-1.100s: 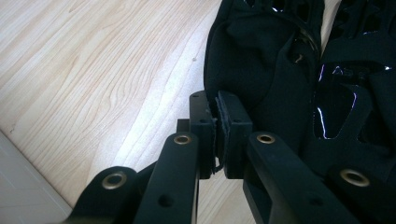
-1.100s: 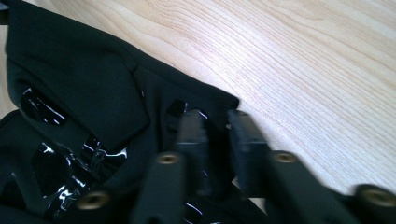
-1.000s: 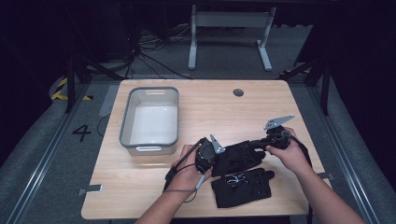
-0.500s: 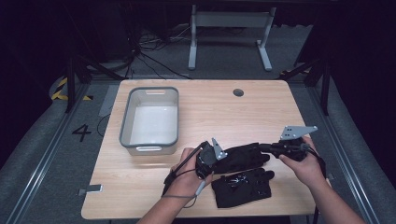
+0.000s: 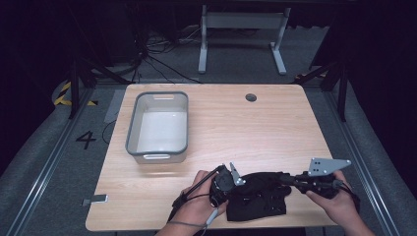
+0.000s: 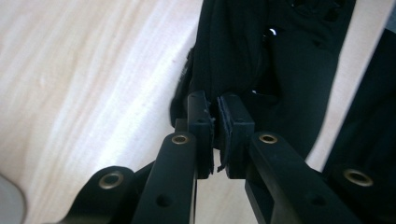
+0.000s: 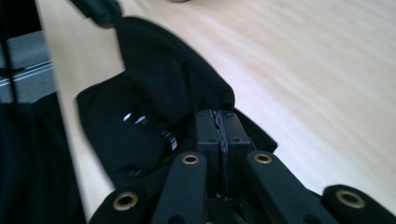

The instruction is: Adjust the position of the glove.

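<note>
— What's over on the left side of the table (image 5: 275,123)?

— A grey tub (image 5: 158,127) with a white inside, standing on the wood well away from the hands.

— And nearer the front edge?

— The left gripper (image 5: 231,183), held in the person's left hand (image 5: 199,206). In the left gripper view its jaws are drawn nearly together, pinching a thin fold at the edge of the black garment (image 6: 261,70). A sliver of gap shows between the pads (image 6: 201,135), with cloth in it.

— Where does the garment lie?

— Near the front edge, right of centre, a dark bunched heap (image 5: 260,196) stretched between the two tools. Small shiny bits show on it in both gripper views.

— And the right side?

— The right gripper (image 5: 287,179), with its grey three-cornered plate on top, is in the right hand (image 5: 337,201). From the right gripper view the jaws are pressed tight together on the garment's near edge (image 7: 159,107), the cloth bulging just beyond them.
</note>
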Demonstrator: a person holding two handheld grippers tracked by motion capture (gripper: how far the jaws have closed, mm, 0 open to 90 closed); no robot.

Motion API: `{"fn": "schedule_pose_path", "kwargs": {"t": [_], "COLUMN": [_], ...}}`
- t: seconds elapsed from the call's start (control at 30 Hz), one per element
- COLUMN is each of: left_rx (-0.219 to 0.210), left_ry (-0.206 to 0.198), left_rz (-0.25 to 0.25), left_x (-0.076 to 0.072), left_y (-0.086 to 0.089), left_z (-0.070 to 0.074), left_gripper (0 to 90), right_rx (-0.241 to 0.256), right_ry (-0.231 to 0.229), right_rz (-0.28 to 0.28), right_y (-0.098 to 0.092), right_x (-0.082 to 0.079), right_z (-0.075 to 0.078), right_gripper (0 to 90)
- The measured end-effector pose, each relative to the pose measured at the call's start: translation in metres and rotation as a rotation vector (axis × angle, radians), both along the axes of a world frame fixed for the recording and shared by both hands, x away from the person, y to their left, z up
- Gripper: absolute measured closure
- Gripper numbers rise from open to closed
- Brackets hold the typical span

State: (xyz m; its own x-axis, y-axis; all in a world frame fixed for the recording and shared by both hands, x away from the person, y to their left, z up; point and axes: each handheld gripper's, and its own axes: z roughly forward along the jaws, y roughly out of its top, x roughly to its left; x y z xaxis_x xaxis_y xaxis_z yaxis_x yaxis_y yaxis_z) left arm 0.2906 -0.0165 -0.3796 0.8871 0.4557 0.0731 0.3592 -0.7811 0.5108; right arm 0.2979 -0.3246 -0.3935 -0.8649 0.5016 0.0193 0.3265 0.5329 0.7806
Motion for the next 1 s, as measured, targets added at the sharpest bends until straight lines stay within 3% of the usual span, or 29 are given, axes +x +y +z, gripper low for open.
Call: {"fn": "schedule_pose_path", "kwargs": {"t": [0.1,0.2,0.27,0.33,0.5,0.6,0.7,0.8,0.93,1.0], "left_rx": [0.030,0.033,0.014,-0.007,-0.039,-0.059,-0.140,-0.172,-0.190,-0.177], "left_ry": [0.100,0.172,0.263,0.300,0.271,0.252,0.249,0.232,0.230,0.243], "left_rz": [-0.046,-0.076,-0.100,-0.114,-0.089,-0.073,-0.051,-0.035,-0.032,-0.043], "left_x": [-0.001,-0.001,0.002,0.003,0.004,0.003,0.005,0.006,0.005,0.006], "left_y": [-0.002,-0.002,0.001,0.005,0.009,0.010,0.014,0.011,0.003,-0.001], "left_z": [-0.005,-0.008,-0.009,-0.007,0.002,0.004,0.010,0.010,0.003,-0.003], "left_gripper": [79.8,73.3,67.0,63.7,65.3,66.8,68.0,68.7,69.7,70.8], "right_rx": [-0.012,-0.045,-0.057,-0.073,-0.035,-0.010,0.013,0.018,0.012,0.011], "right_ry": [0.030,0.077,0.124,0.147,0.179,0.190,0.175,0.162,0.144,0.148], "right_rz": [0.022,0.050,0.069,0.075,0.044,0.056,0.052,0.016,0.005,-0.001], "right_y": [-0.002,-0.004,-0.006,-0.009,-0.018,-0.019,-0.018,-0.013,-0.003,-0.001], "right_x": [-0.014,-0.023,-0.027,-0.031,-0.033,-0.035,-0.037,-0.033,-0.030,-0.029], "right_z": [-0.004,-0.008,-0.010,-0.010,-0.006,-0.001,0.007,0.009,0.006,0.005], "right_gripper": [88.9,88.8,85.4,83.0,80.5,80.5,79.2,77.1,77.6,77.6]}}
